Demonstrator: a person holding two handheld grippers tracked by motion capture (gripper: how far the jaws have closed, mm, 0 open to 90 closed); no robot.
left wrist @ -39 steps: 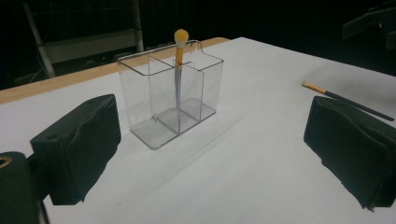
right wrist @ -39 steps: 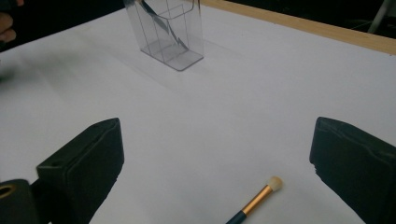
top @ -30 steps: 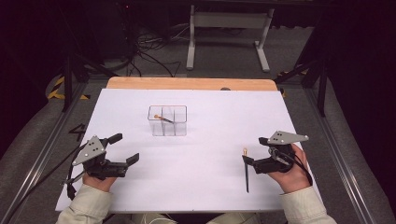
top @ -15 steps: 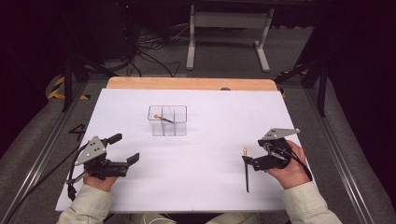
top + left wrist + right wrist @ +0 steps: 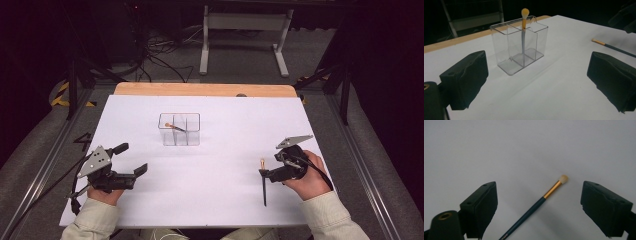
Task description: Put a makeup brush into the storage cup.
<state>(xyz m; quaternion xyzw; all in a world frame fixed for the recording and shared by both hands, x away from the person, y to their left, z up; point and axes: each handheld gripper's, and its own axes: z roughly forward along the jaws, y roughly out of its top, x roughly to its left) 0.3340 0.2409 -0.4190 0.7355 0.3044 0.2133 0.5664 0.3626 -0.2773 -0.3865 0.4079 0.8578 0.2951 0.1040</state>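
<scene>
A clear three-compartment organiser stands mid-table, and a yellow-tipped brush leans in it. A second brush, dark-handled with a gold ferrule, lies flat at the right. My right gripper hovers over its bristle end. Its jaws have just been closing but stand wide on either side of the brush without touching it. My left gripper rests open at the left front, pointing at the organiser, with nothing between its jaws.
A white sheet covers the table, with a wooden strip along the far edge. Beyond it on the floor are a metal stand and cables. Metal rails run along both table sides.
My right hand has shifted slightly and its gripper has tipped more towards the brush on the table. The left gripper has kept still.
</scene>
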